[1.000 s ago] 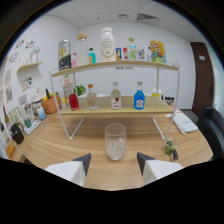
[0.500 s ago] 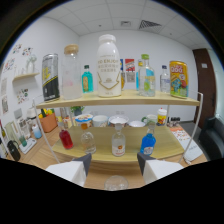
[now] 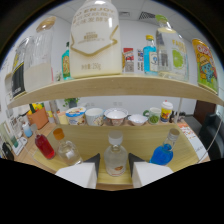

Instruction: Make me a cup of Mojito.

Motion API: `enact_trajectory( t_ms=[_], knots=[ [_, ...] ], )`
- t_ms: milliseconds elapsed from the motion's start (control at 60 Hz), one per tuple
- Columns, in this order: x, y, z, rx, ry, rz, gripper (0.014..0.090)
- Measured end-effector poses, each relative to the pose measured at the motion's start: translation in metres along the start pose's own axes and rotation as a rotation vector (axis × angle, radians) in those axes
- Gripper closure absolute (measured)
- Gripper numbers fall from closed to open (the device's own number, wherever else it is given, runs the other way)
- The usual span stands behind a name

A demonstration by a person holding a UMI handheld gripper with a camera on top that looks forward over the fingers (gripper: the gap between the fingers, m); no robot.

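Here the fingers [image 3: 114, 172] stand released around a clear bottle [image 3: 115, 156] on the lower shelf [image 3: 150, 134], gaps either side.

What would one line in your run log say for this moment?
gripper: open | between fingers: clear bottle, not clamped | blue bottle beside | upper shelf: white jar | phase: approaching

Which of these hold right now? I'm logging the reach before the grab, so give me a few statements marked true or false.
1. A clear bottle stands between the jaws of the gripper. True.
2. The jaws are clamped on a red bottle. False: the red bottle stands off to the side, untouched.
3. A blue bottle stands on the lower level. True.
4. The top shelf is bare. False: a large white jar stands there among others.
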Motion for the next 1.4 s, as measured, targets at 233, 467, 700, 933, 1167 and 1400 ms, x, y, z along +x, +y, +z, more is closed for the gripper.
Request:
enact_trajectory(
  t_ms=[233,467,700,933,1167,1400],
  knots=[
    [0.003,-0.001,0.000,0.016,-0.003,0.011,0.0692],
    [0.005,-0.012,-0.034,0.040,-0.027,0.001,0.0704],
    [0.040,-0.001,-0.094,0.064,0.027,-0.006,0.0708],
    [0.085,0.080,-0.099,-0.064,0.107,-0.012,0.0709],
    [0.091,0.092,-0.095,-0.067,0.149,-0.147,0.0710],
    [0.109,0.058,-0.093,-0.053,0.331,-0.739,0.0710]
  ],
)
